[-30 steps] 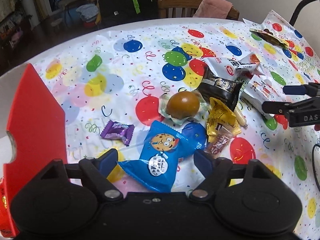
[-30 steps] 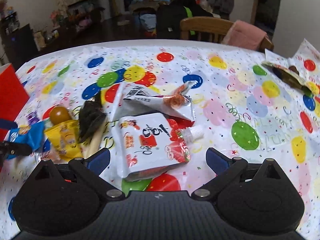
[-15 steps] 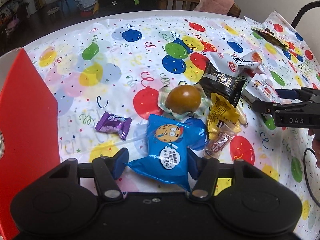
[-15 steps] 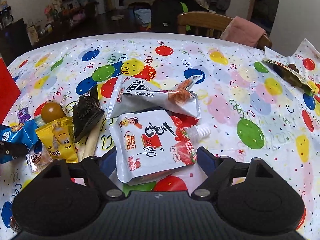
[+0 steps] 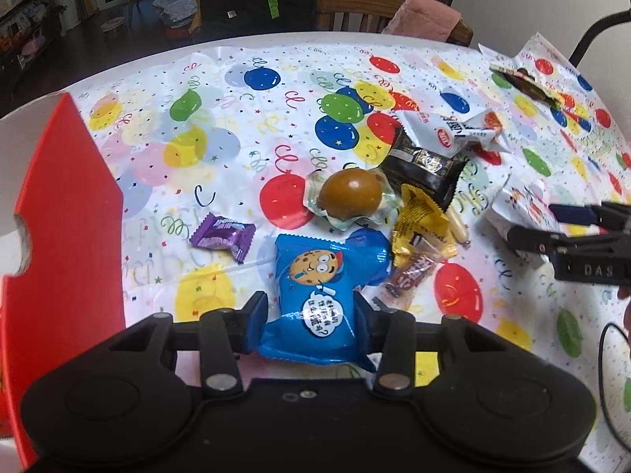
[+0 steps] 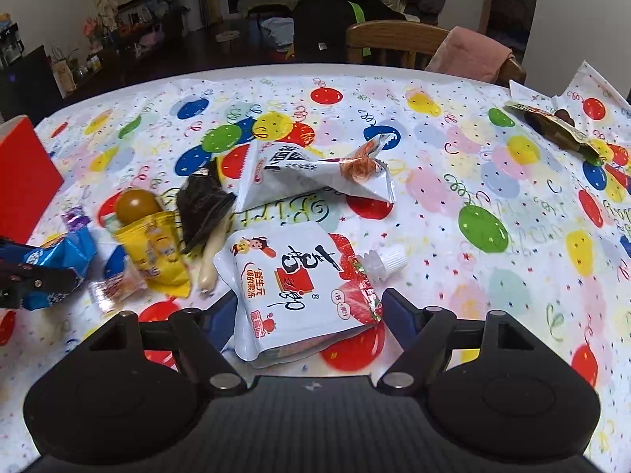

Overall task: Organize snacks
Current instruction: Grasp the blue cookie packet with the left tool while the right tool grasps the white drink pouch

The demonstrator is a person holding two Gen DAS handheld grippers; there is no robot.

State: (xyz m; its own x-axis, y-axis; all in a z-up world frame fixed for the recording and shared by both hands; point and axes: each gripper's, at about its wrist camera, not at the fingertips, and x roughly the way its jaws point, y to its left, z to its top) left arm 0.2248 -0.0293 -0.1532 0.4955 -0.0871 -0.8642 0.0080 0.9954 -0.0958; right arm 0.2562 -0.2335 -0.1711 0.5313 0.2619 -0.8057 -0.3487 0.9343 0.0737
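Left gripper [image 5: 309, 317] clamped on blue cookie packet [image 5: 315, 291], likely bound for red box [image 5: 59, 213]. Right gripper [image 6: 305, 315] straddles white pouch [image 6: 294, 287], fingers apart, not yet gripping.

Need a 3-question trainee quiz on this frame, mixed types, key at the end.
1. True or false: the blue cookie packet sits between the left gripper's fingers.
2. What lies between the right gripper's fingers? A) purple candy B) white spouted jelly pouch C) black packet
3. Fill in: the red box stands at the table's ___ side in the left wrist view.

Key: 1 true; 2 B; 3 left.
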